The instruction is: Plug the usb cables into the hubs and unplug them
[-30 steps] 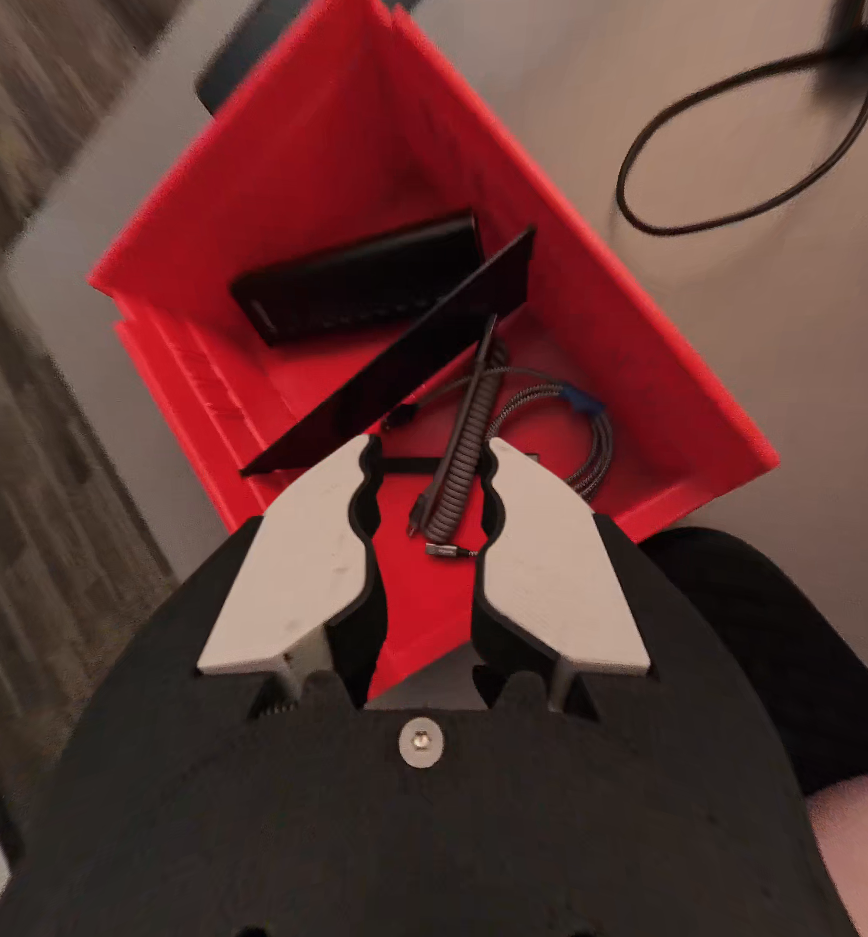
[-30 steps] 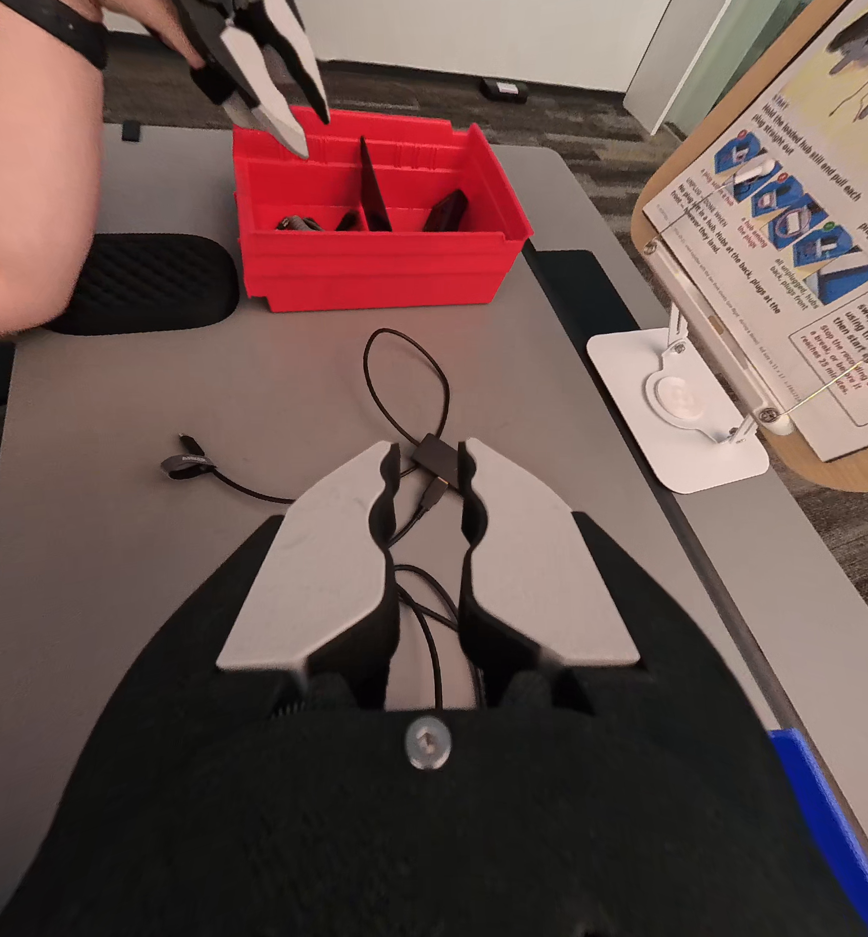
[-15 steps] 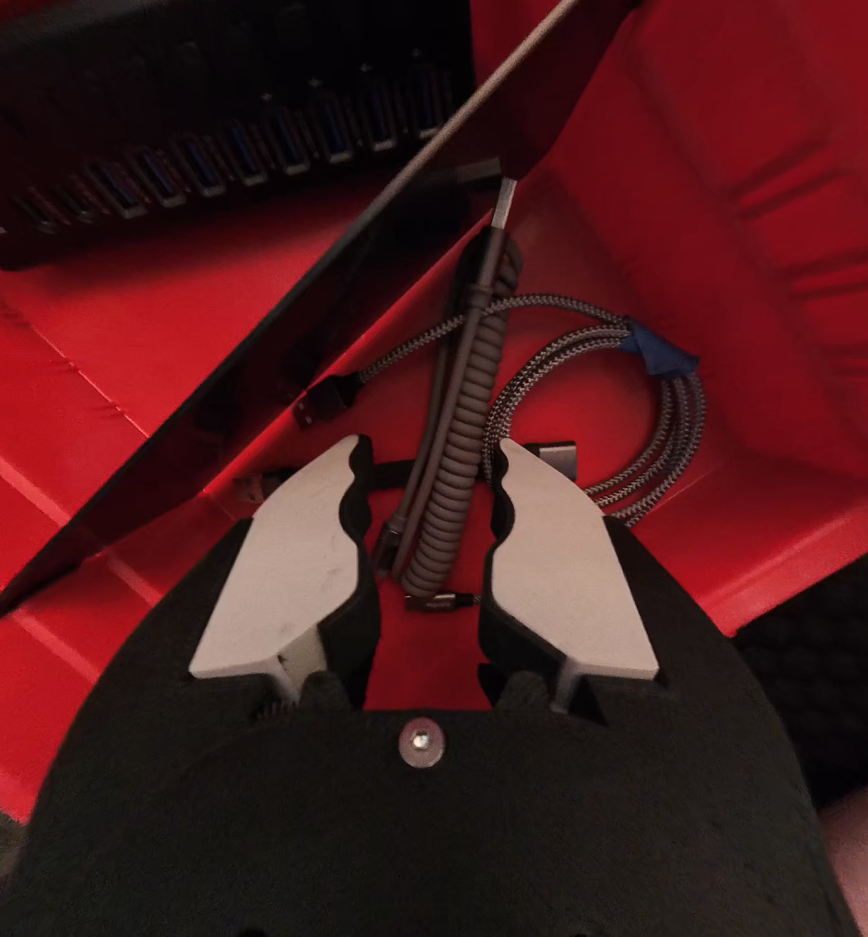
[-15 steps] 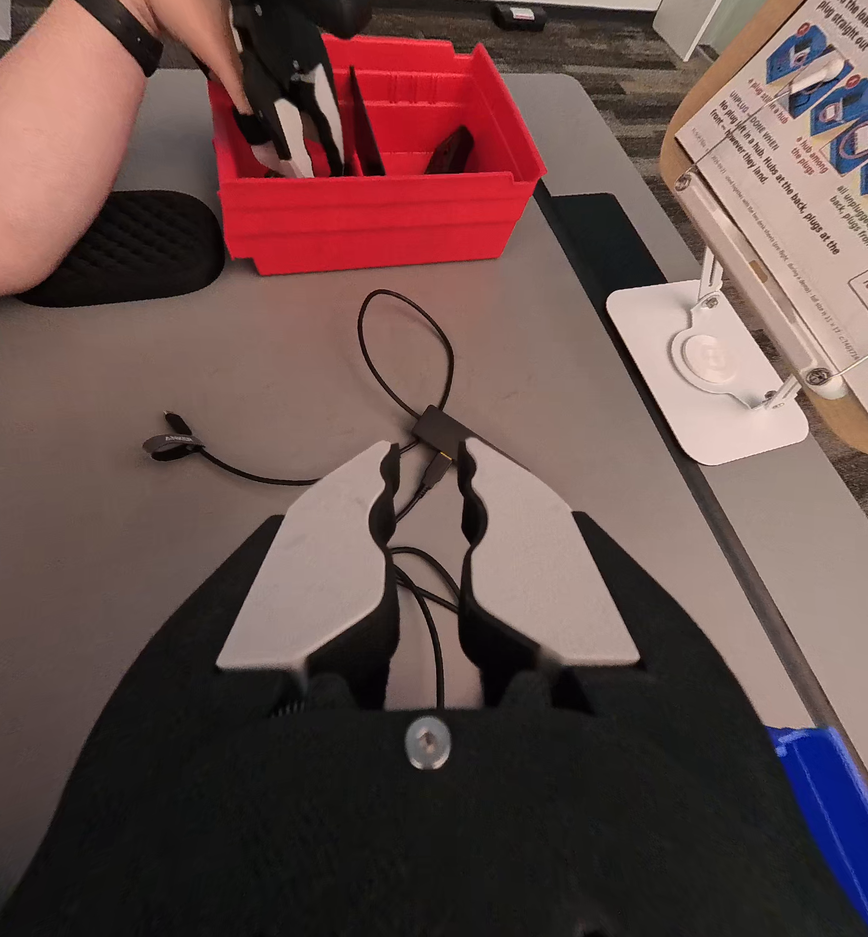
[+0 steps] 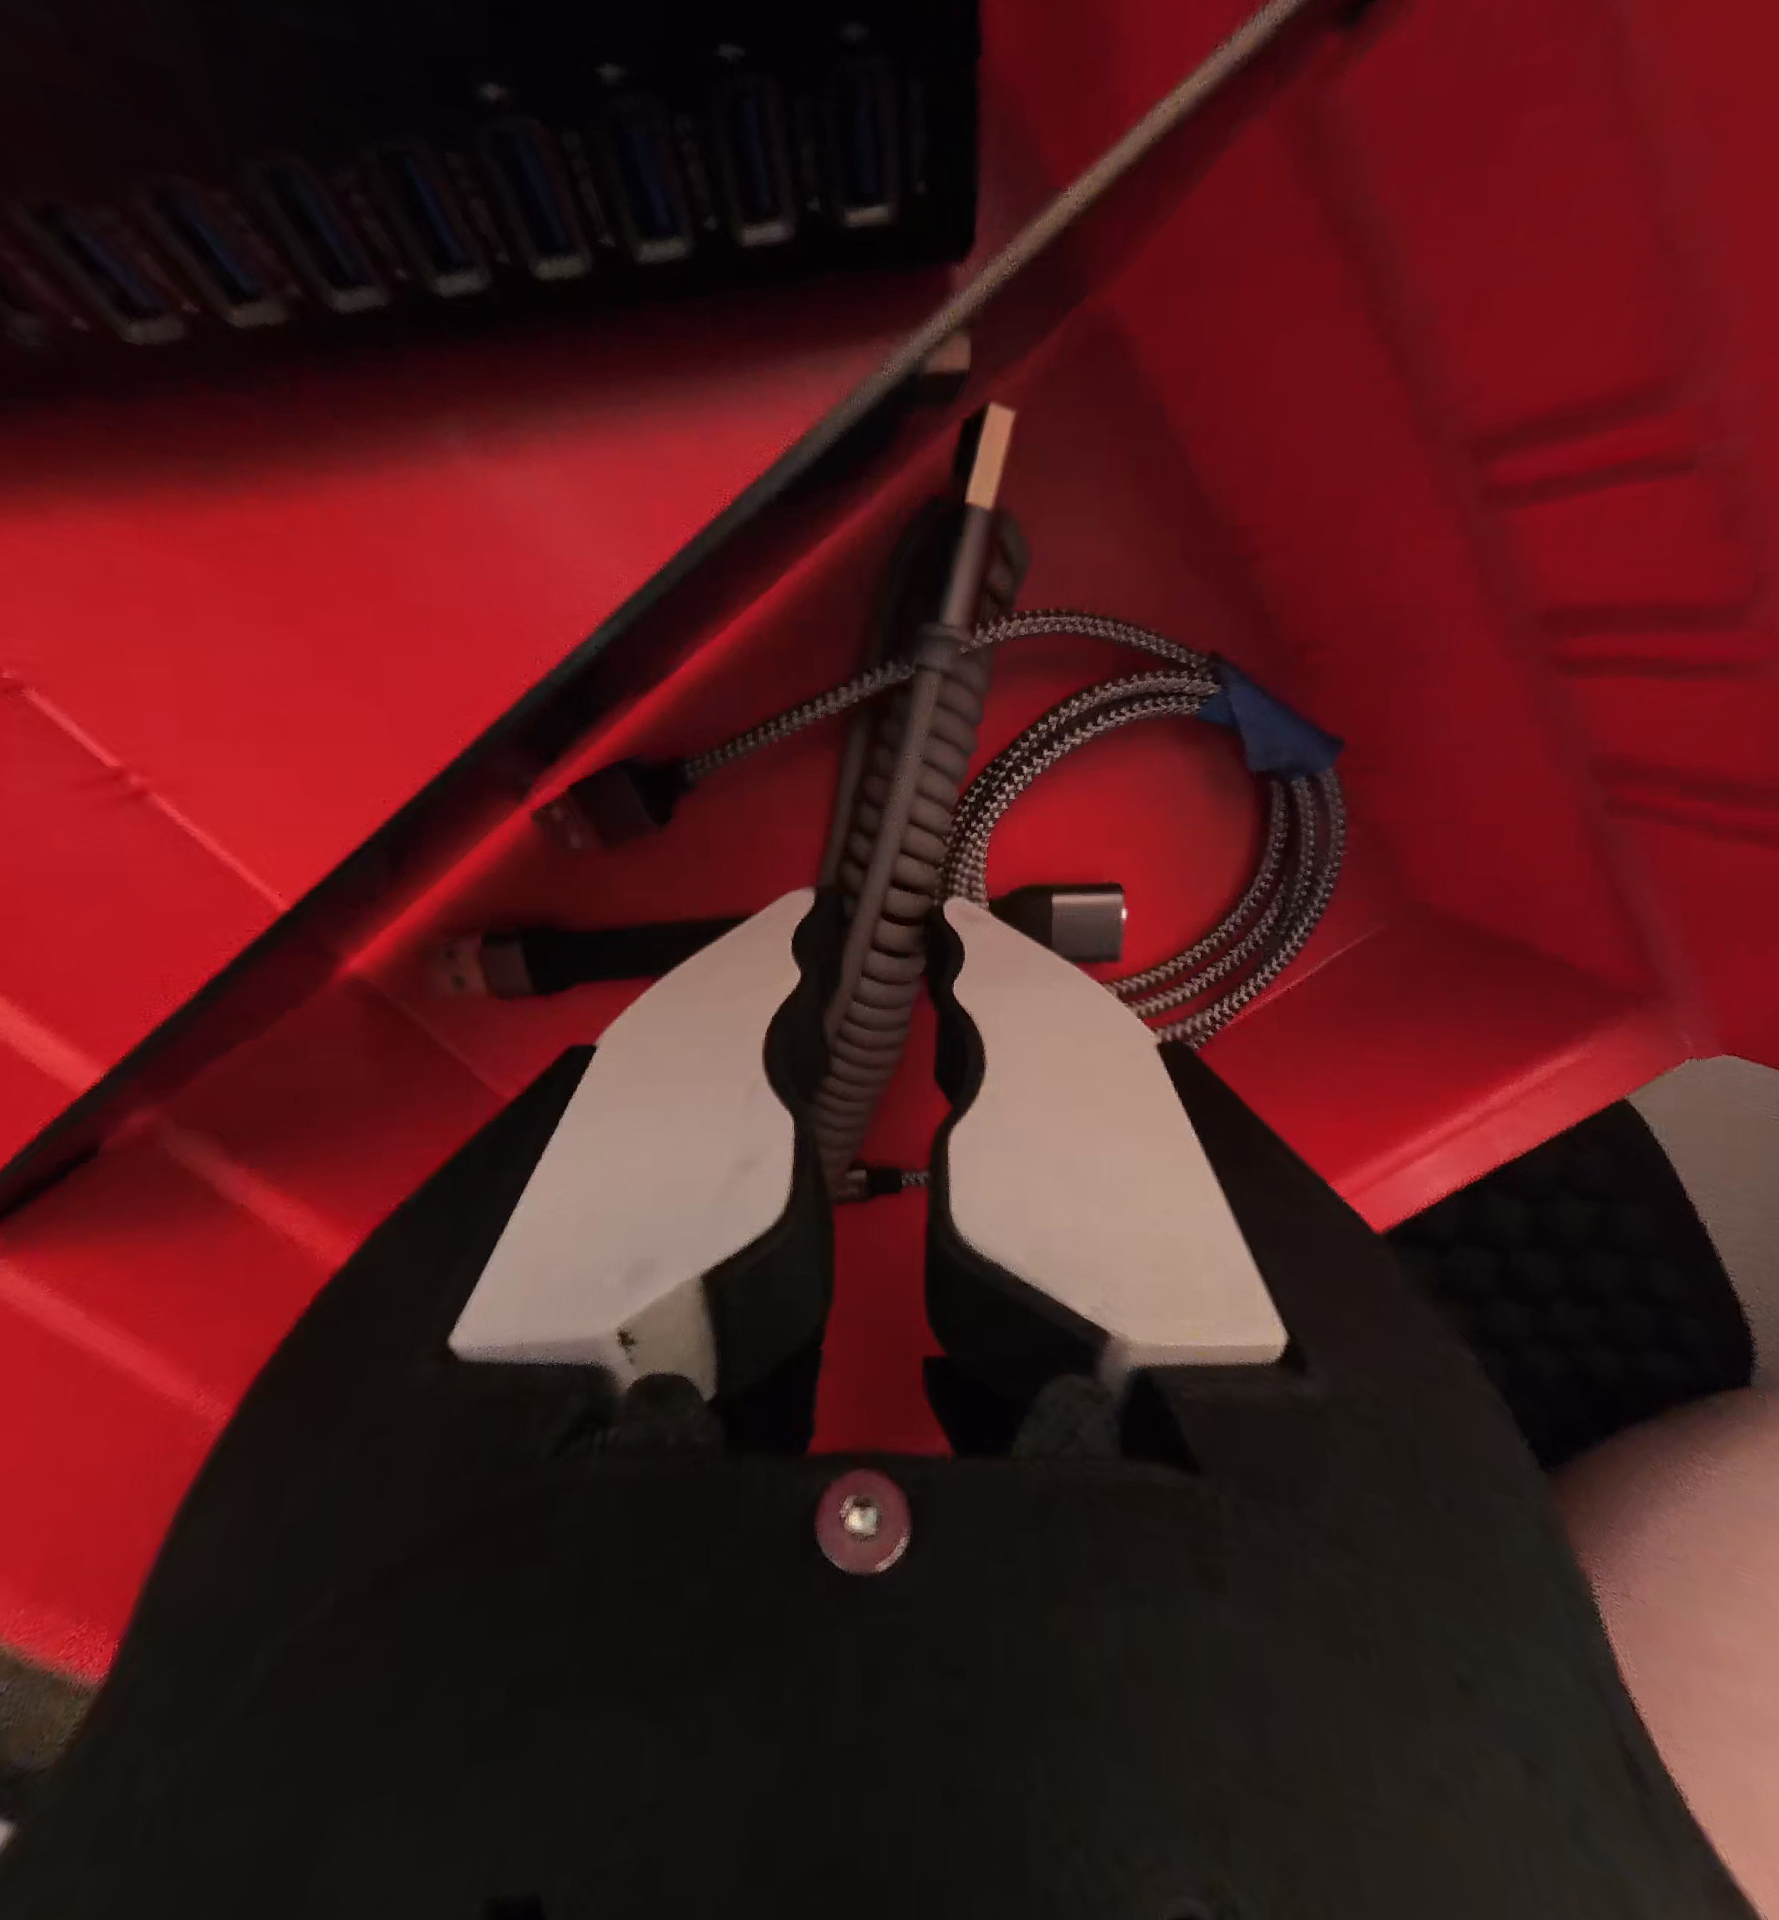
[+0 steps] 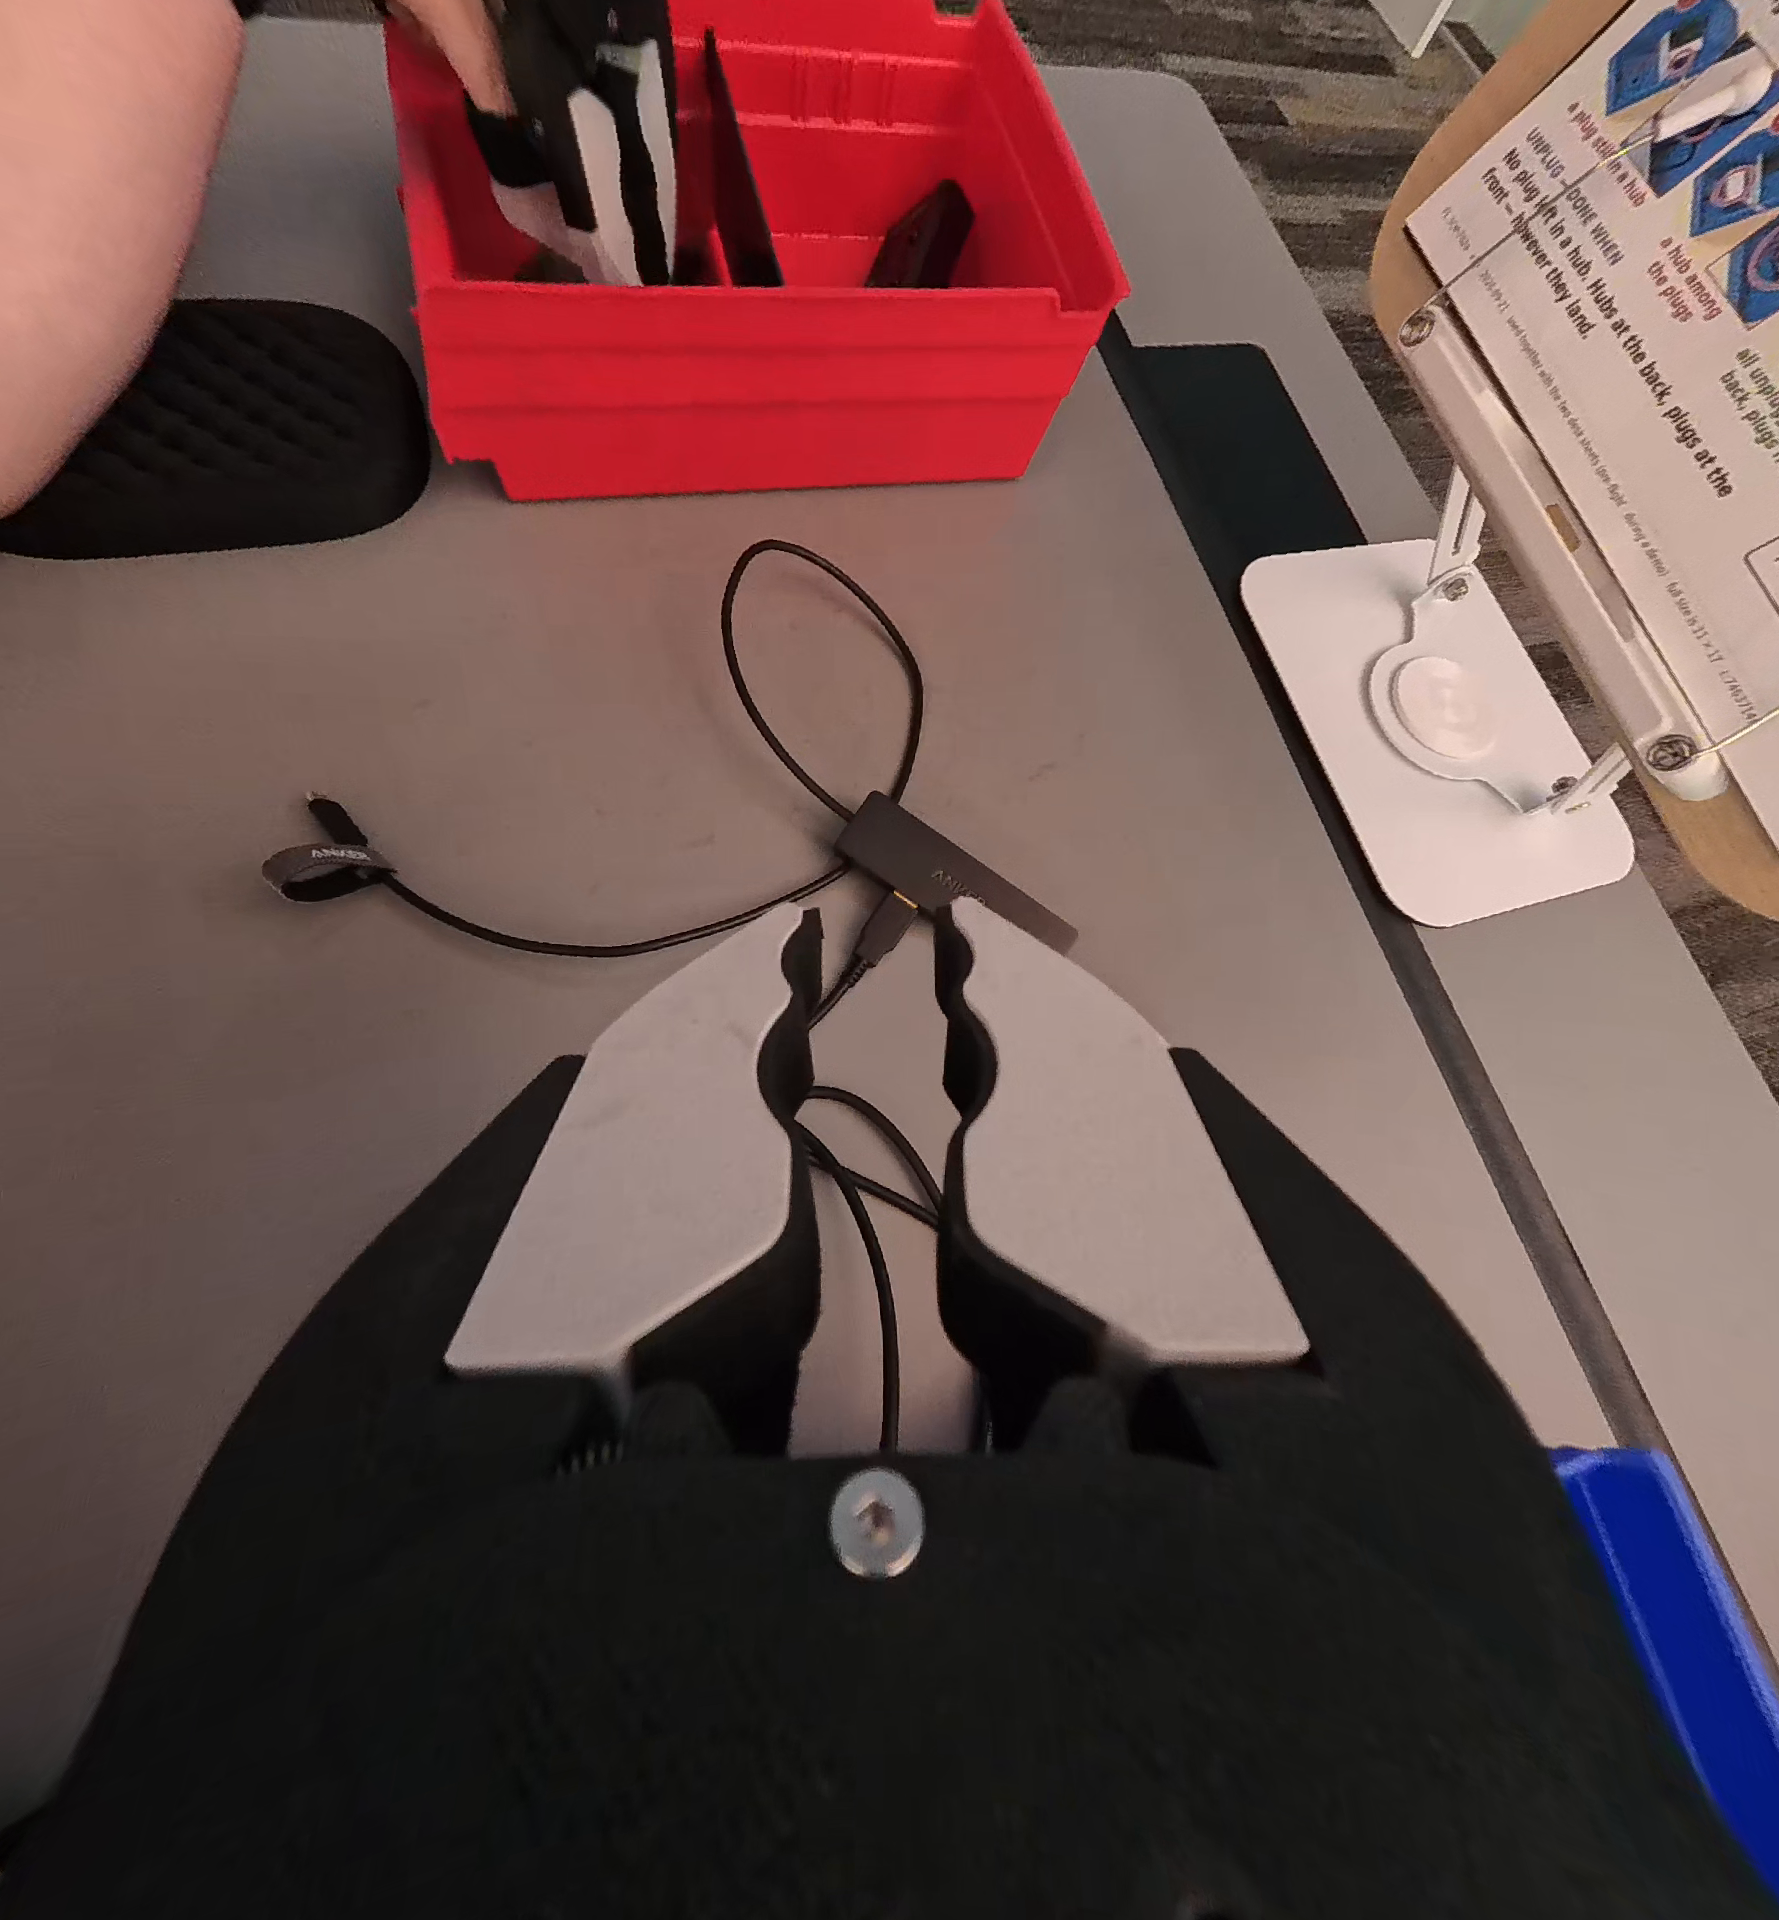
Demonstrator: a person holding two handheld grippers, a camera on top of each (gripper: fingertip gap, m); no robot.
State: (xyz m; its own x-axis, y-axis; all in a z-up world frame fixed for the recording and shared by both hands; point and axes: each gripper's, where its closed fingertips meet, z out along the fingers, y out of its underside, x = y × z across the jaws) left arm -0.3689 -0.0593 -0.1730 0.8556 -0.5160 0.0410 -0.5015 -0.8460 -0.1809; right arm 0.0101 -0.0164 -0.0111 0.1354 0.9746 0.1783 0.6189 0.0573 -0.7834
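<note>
My left gripper (image 5: 880, 920) is deep in the red bin (image 5: 1487, 312), shut on a grey coiled cable (image 5: 916, 748) whose USB plug (image 5: 989, 457) points away from me. It also shows in the right wrist view (image 6: 615, 177), reaching into the bin's left compartment. A black multi-port hub (image 5: 449, 156) lies beyond the black divider (image 5: 656, 623). My right gripper (image 6: 877, 920) is open with a narrow gap, above a small black hub (image 6: 926, 868) on the grey table (image 6: 241, 1039). A plug (image 6: 887, 925) sits in that hub; its thin cable (image 6: 823, 623) loops toward the bin.
A braided cable (image 5: 1280, 883), a short black cable (image 5: 511, 961) and a grey adapter (image 5: 1072, 920) lie in the bin by the coiled cable. A black pad (image 6: 210, 426) sits left of the bin (image 6: 739, 395). A white sheet stand (image 6: 1436, 727) and blue bin (image 6: 1716, 1662) are at right. Left tips to right tips: about 40 cm. The black multi-port hub (image 5: 449, 156) is closer to my left gripper, around 11 cm from its tips; the right tips are 40 cm off.
My left gripper dropped from above the bin into its left compartment and closed on the coiled cable. My right gripper moved a little toward the bin, its gap unchanged.
</note>
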